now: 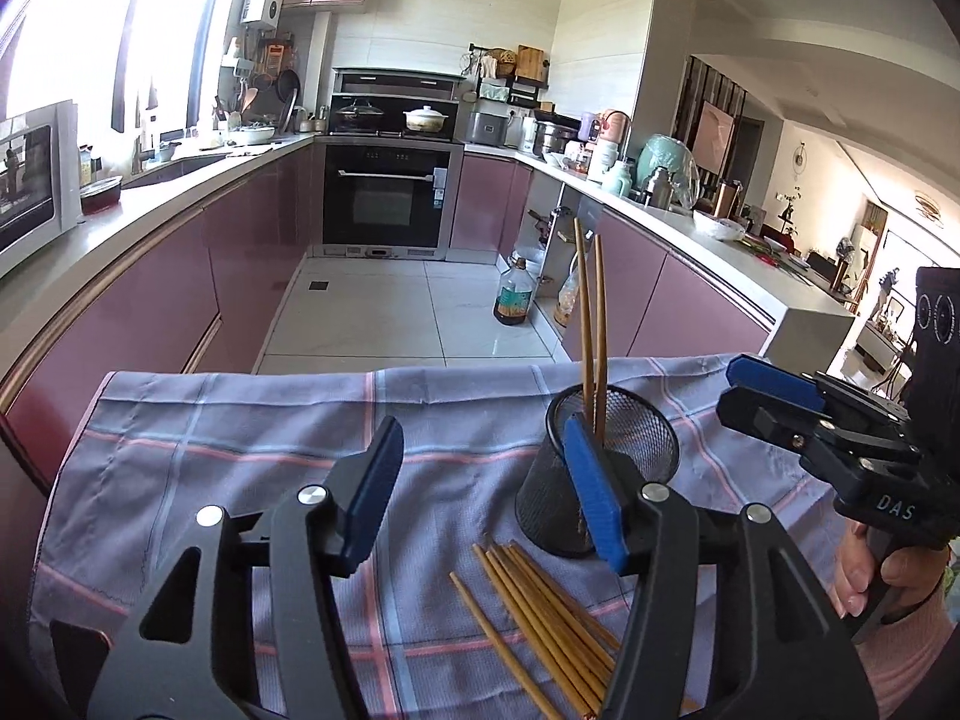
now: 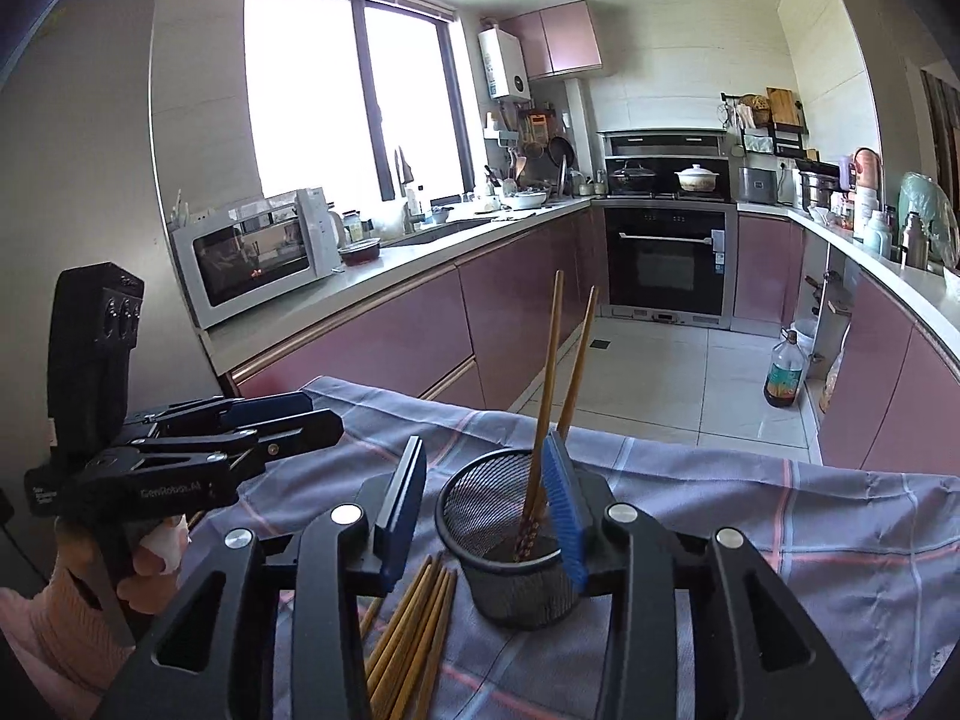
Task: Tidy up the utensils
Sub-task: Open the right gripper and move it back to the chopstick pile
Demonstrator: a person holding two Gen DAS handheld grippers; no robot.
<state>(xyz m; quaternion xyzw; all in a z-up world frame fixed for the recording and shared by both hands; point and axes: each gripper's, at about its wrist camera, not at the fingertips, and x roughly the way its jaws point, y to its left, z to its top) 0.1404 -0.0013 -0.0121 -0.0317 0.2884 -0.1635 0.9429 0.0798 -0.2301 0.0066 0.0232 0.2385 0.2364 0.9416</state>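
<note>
While two chopsticks (image 1: 591, 324) stand, one cup (image 1: 600, 474)

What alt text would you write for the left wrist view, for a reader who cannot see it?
Two wooden chopsticks stand in a black mesh cup on a checked lilac cloth, with more loose wooden chopsticks lying before it. The open left gripper reaches over the cloth, and the right gripper enters from the right, before a pink-cabinet kitchen.

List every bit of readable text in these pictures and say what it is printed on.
"DAS": white letters on the right tool, seen from the left wrist.
"GenRobot.AI": on the left tool, seen from the right wrist.
Small white label at that tool's rear: too blurred to read.
Oil bottle label and oven sticker: too small to read.
</note>
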